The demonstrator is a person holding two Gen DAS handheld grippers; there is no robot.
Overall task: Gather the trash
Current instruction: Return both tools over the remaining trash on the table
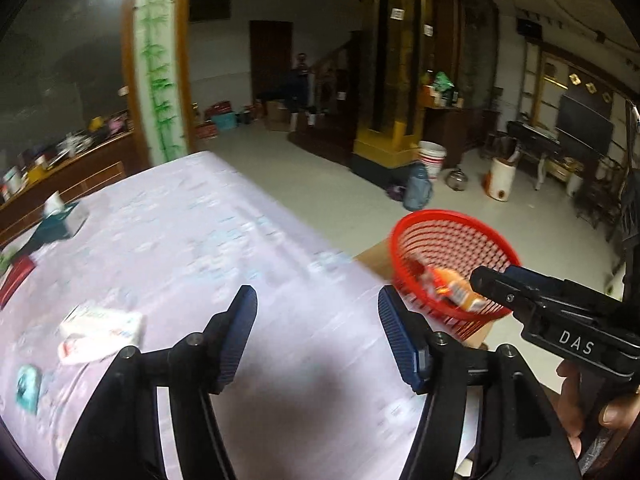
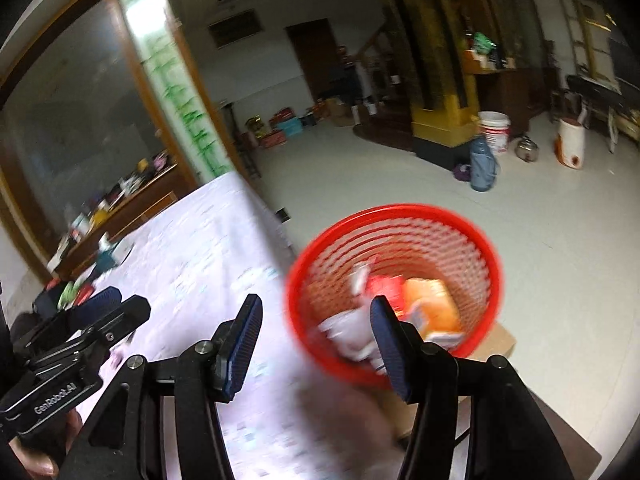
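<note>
Left wrist view: the left gripper (image 1: 318, 312) hangs over the lilac tablecloth (image 1: 192, 240), its 2 blue pads spread wide with nothing between them. On the cloth to its left lie a white packet with coloured print (image 1: 100, 330) and a small teal wrapper (image 1: 28, 388); I judge both to be trash not yet collected. A teal tissue box (image 1: 64, 220) sits further back near the table's left edge. Off the table's right edge stands the red mesh basket (image 1: 420, 224), resting on what looks like a cardboard box, with an orange packet (image 1: 456, 290) inside. The right gripper (image 1: 496, 280) reaches in over the basket from the right; from this side I cannot tell how its fingers stand. Right wrist view: the right gripper (image 2: 316, 312) shows its jaws apart and empty, poised at the basket's near rim (image 2: 296, 300). Inside the basket lie the orange packet (image 2: 432, 300), a red wrapper (image 2: 384, 284) and crumpled white paper (image 2: 348, 328). The left gripper (image 2: 108, 300) shows at lower left above the cloth. Both views are smeared, so edges are uncertain. Risks as I judge them: the basket looks light and perched, so a nudge on its rim from the right gripper's fingers could tip it off its support; the flat packet on soft cloth may slide or bunch the fabric when pinched.
</note>
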